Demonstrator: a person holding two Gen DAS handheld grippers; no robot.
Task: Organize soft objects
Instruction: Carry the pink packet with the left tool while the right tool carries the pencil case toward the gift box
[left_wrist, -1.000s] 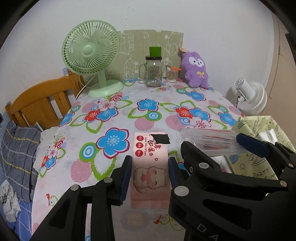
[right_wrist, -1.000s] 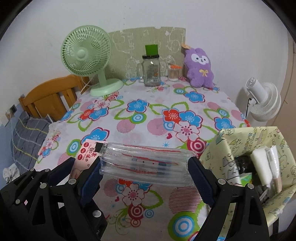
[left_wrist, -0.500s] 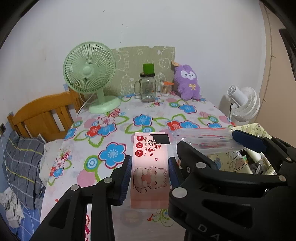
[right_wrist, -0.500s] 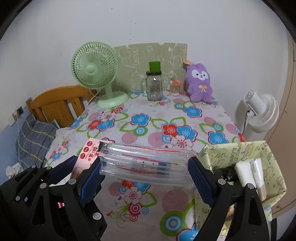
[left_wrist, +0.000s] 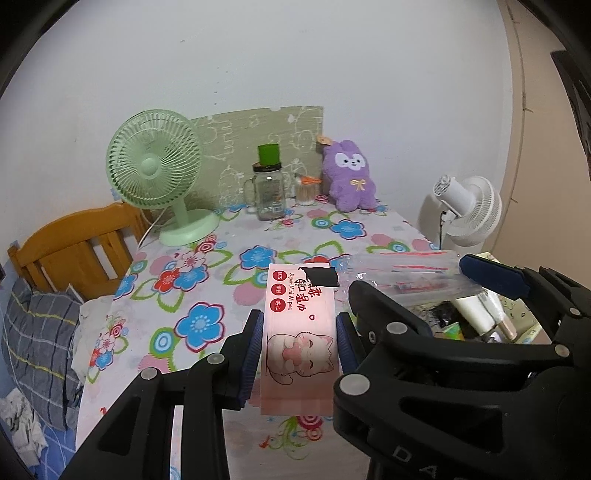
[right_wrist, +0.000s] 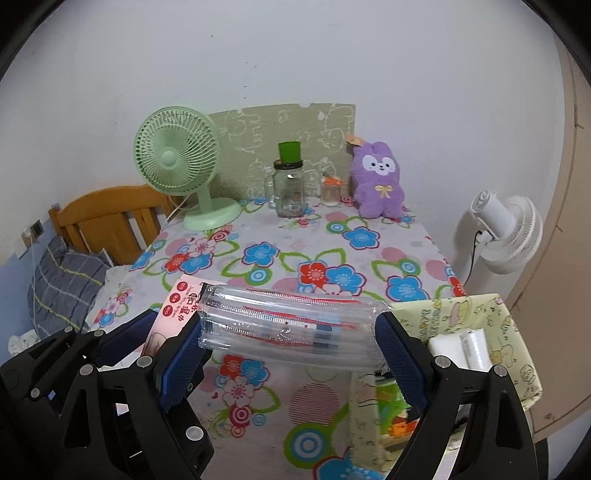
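I had both loads up off the tabletop (right_wrist: 413, 236) at that moment. My left hand-held gripper (left_wrist: 300, 343) was narrowed onto the pink pack of mini wipes (left_wrist: 300, 332), its blue pads pressed against the two long sides about halfway down the pack. The pack looked light and soft, a filled foil pouch that I judged would dent and could slide out if I squeezed harder, so a mid-body pinch across the narrow width suited it.

My right hand-held gripper (right_wrist: 291, 354) stood wide, its pads bearing on the two short ends of the clear plastic zip pouch (right_wrist: 291, 328), which hung crosswise between them above the tabletop's near right corner. I judged the film slick and floppy, with pens or similar inside giving it some stiffness lengthwise; an end-to-end hold depended on that stiffness, and it might bow or slip.

The patterned storage box (right_wrist: 476, 321) sat just beside the tabletop's right edge, already holding white rolls (right_wrist: 461, 347).
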